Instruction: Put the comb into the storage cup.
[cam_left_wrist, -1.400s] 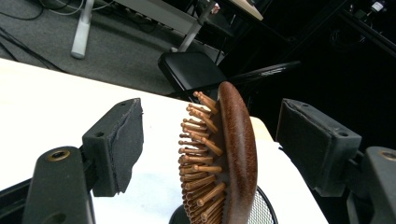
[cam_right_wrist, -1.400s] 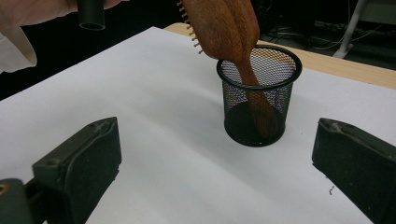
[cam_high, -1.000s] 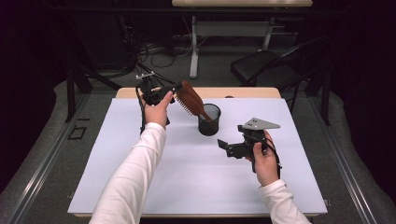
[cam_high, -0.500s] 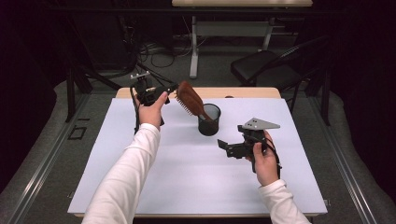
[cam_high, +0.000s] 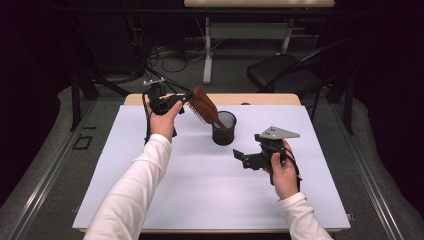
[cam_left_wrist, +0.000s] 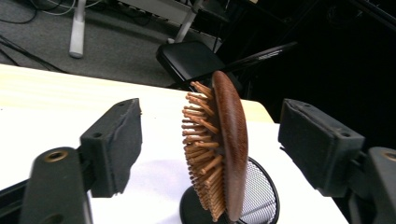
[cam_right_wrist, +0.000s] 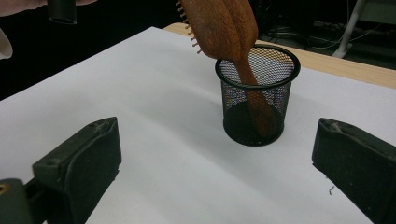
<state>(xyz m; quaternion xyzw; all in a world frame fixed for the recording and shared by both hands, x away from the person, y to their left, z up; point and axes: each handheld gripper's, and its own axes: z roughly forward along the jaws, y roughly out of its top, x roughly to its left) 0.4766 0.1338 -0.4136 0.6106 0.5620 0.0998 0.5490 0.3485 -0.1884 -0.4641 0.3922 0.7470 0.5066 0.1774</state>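
A brown wooden hairbrush (cam_high: 202, 106) stands handle-down in a black mesh cup (cam_high: 224, 129) at the back middle of the white table top, and its head leans to the left. My left gripper (cam_high: 186, 97) is level with the brush head. Its jaws have just been opening. In the left gripper view the brush head (cam_left_wrist: 229, 144) stands between the pads (cam_left_wrist: 116, 140) with a gap on each side. My right gripper (cam_high: 239, 157) hovers open in front of the cup and to its right, pointing at it. In the right gripper view, cup (cam_right_wrist: 254, 98) and brush (cam_right_wrist: 224, 23) lie ahead of the spread jaws.
The white sheet (cam_high: 200, 190) covers a wooden table whose bare edge (cam_high: 270, 99) runs along the back. Beyond it stand a black chair (cam_high: 285, 70) and a desk frame (cam_high: 207, 55), with cables on the floor.
The left gripper's jaws have spread away from the brush head, which stays leaning in the cup. Both hands have kept their places.
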